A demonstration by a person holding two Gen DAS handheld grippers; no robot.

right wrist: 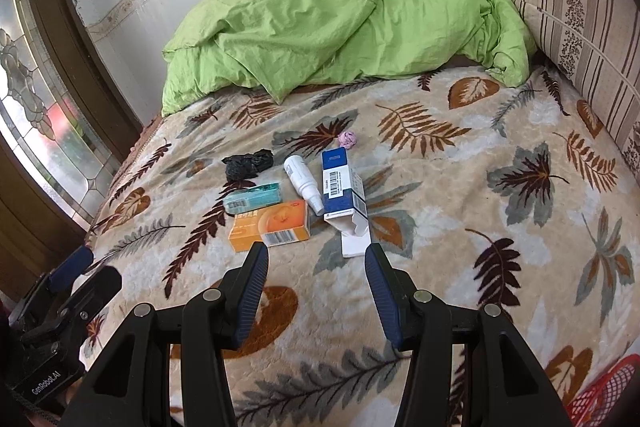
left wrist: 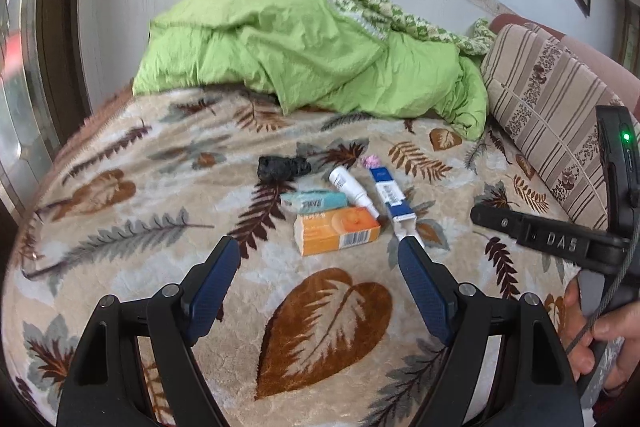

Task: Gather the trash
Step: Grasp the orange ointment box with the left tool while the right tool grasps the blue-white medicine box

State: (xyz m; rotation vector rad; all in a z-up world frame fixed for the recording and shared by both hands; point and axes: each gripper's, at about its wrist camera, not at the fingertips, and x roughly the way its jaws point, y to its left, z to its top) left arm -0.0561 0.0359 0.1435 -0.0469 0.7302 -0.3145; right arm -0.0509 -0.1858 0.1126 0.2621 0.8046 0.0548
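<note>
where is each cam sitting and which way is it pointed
Left wrist: on the left claw, open, looking across the bed at the trash; the right claw's body and the right hand show at right.
Right wrist: on the right claw, open, facing the same trash; the left claw shows at lower left.
Both share the orange box, blue box and green quilt.
</note>
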